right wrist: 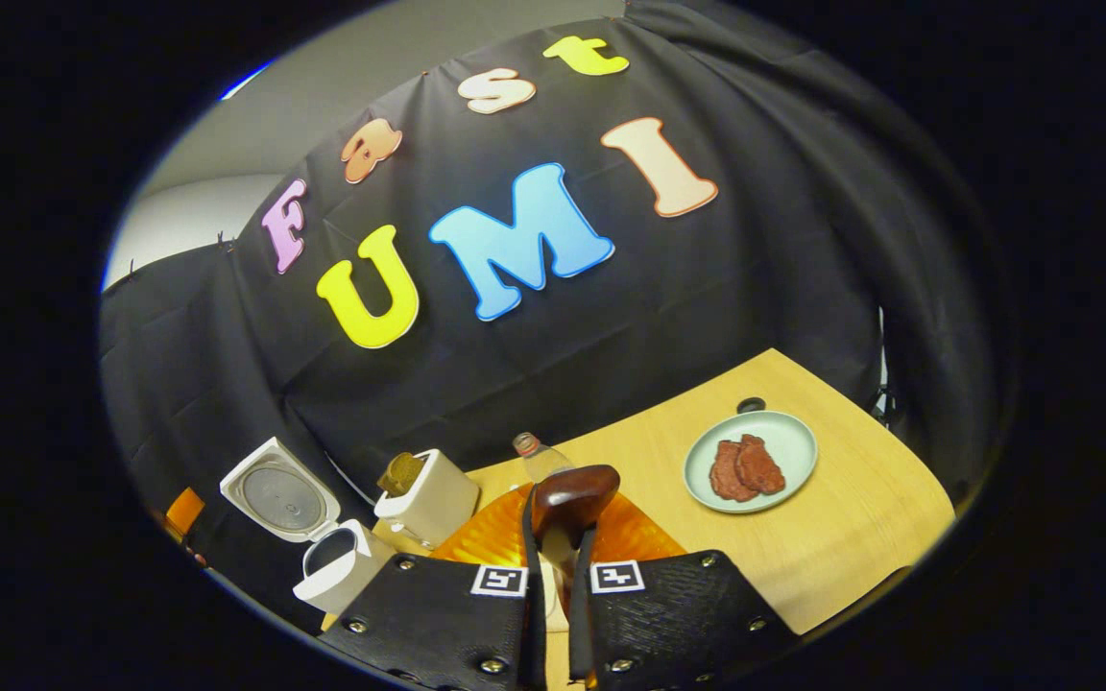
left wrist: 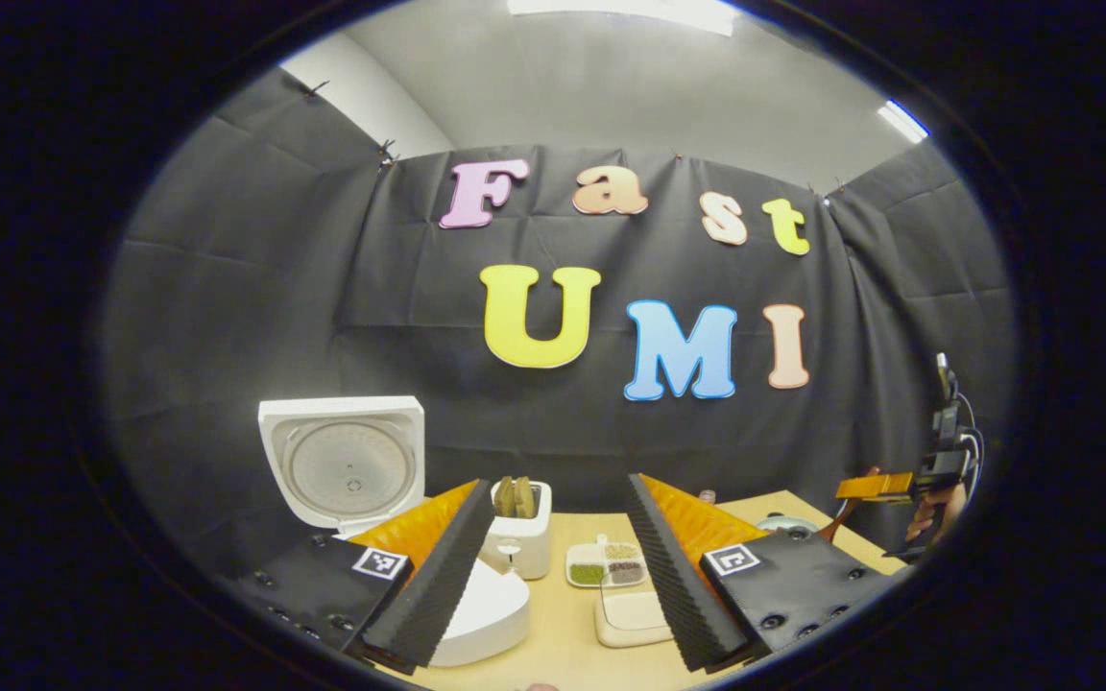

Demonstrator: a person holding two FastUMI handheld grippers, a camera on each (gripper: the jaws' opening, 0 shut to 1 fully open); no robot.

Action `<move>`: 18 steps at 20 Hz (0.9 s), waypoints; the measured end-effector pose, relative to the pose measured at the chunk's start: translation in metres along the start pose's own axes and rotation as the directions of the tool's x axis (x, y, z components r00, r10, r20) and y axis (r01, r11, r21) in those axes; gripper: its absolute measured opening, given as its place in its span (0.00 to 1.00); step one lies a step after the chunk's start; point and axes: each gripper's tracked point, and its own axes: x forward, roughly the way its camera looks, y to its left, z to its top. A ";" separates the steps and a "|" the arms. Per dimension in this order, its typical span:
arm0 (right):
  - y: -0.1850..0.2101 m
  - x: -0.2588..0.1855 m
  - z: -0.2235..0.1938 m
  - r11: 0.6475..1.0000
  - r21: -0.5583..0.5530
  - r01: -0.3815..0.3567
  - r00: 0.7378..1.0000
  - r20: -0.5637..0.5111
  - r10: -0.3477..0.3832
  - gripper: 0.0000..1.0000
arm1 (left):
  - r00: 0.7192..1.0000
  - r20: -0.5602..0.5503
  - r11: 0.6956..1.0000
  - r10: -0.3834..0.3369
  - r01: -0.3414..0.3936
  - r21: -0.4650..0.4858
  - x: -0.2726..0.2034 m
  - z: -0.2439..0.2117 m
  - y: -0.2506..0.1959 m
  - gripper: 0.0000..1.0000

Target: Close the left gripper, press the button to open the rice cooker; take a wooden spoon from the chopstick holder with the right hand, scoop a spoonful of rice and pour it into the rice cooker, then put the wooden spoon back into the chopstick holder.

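The white rice cooker stands at the left with its lid raised. My left gripper is open above the table with nothing between its fingers. Beyond it is the white chopstick holder with wooden utensils in it. A pale rice container lies near the right finger. In the right gripper view, my right gripper is shut on the handle of the dark wooden spoon, whose bowl sticks up past the fingertips. The open rice cooker and the chopstick holder lie to its left.
A small divided dish of grains sits behind the rice container. A clear bottle stands behind the spoon. A green plate with slices of meat rests on the wooden table at the right. A hand holds the right gripper at the far right.
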 end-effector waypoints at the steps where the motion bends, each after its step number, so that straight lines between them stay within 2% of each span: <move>1: 0.015 0.010 -0.003 1.000 -0.011 -0.024 1.000 -0.005 0.024 0.09 | 1.000 -0.001 1.000 -0.002 0.002 0.010 -0.001 0.000 0.002 0.96; 4: 0.051 0.038 -0.024 0.996 -0.055 -0.069 0.997 -0.040 0.067 0.09 | 1.000 -0.014 1.000 -0.003 0.003 0.017 -0.005 -0.006 0.013 0.96; 7: 0.073 0.063 -0.051 0.992 -0.093 -0.083 0.994 -0.077 0.076 0.10 | 1.000 -0.012 1.000 0.009 -0.009 0.005 -0.011 -0.009 0.026 0.94; 8: 0.078 0.068 -0.060 0.991 -0.107 -0.086 0.993 -0.088 0.077 0.10 | 1.000 -0.013 1.000 0.009 -0.009 0.002 -0.013 -0.010 0.030 0.96; 11: 0.083 0.087 -0.086 0.985 -0.153 -0.078 0.991 -0.117 0.060 0.10 | 1.000 -0.016 1.000 0.006 -0.006 0.001 -0.016 -0.015 0.044 0.94; 15: 0.085 0.115 -0.123 0.984 -0.171 -0.056 0.988 -0.149 0.030 0.10 | 0.999 -0.041 1.000 -0.002 0.003 0.016 -0.018 -0.031 0.059 0.96; 18: 0.086 0.136 -0.146 0.971 -0.236 -0.038 0.988 -0.155 0.001 0.10 | 0.997 -0.071 1.000 -0.012 0.013 0.015 -0.020 -0.039 0.069 0.96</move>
